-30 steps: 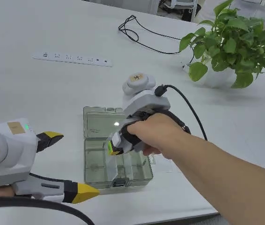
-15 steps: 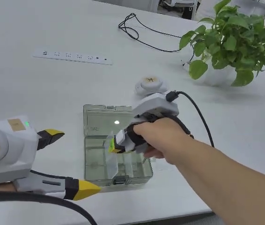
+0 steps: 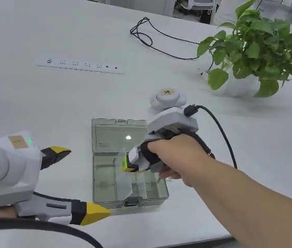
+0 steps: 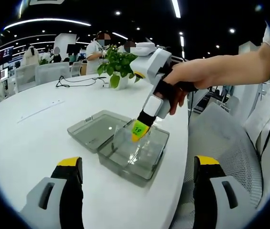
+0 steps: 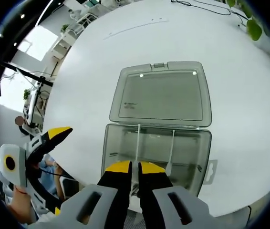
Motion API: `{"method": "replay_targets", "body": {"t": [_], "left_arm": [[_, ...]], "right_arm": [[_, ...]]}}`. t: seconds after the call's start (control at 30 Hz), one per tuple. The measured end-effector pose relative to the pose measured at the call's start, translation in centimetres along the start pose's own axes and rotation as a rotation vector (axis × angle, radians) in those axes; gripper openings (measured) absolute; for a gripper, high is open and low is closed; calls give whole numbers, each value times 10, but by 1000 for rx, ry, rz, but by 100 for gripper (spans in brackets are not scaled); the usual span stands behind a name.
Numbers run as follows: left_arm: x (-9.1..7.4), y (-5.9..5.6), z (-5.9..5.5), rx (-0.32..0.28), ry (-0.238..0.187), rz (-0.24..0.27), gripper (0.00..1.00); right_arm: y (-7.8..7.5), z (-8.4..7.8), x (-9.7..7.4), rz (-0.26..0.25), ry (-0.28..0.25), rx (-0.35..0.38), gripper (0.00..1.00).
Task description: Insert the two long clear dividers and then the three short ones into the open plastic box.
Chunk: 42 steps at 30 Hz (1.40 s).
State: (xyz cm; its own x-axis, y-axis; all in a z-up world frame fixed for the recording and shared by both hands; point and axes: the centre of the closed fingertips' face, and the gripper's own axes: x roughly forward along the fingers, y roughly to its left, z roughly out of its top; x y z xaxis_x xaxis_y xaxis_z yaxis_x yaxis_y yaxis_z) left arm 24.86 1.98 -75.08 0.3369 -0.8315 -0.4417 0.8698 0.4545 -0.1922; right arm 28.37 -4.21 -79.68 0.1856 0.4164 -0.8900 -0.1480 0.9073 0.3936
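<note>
right gripper jaws clamped on clear divider inside open box near surface's front edge; left gripper jaws spread, empty

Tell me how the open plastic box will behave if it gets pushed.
The translucent grey plastic box looks thin-walled and nearly empty, so it is probably light. Sitting unheld on the smooth white table, it would likely slide rather than resist. Its lid lies open flat on the table, so tipping seems unlikely.
</note>
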Motion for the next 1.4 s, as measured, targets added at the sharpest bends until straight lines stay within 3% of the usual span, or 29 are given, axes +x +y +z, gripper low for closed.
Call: {"method": "replay_targets", "body": {"t": [0.8, 1.03, 1.4], "left_arm": [[2, -3, -2, -2, 8, -6, 99], [1, -1, -2, -6, 6, -1, 99], [-1, 2, -5, -6, 12, 5, 100]], "right_arm": [[3, 0, 4, -84, -11, -176, 7], [7, 1, 10, -70, -27, -216, 7], [5, 1, 16, -21, -30, -199, 9]]}}
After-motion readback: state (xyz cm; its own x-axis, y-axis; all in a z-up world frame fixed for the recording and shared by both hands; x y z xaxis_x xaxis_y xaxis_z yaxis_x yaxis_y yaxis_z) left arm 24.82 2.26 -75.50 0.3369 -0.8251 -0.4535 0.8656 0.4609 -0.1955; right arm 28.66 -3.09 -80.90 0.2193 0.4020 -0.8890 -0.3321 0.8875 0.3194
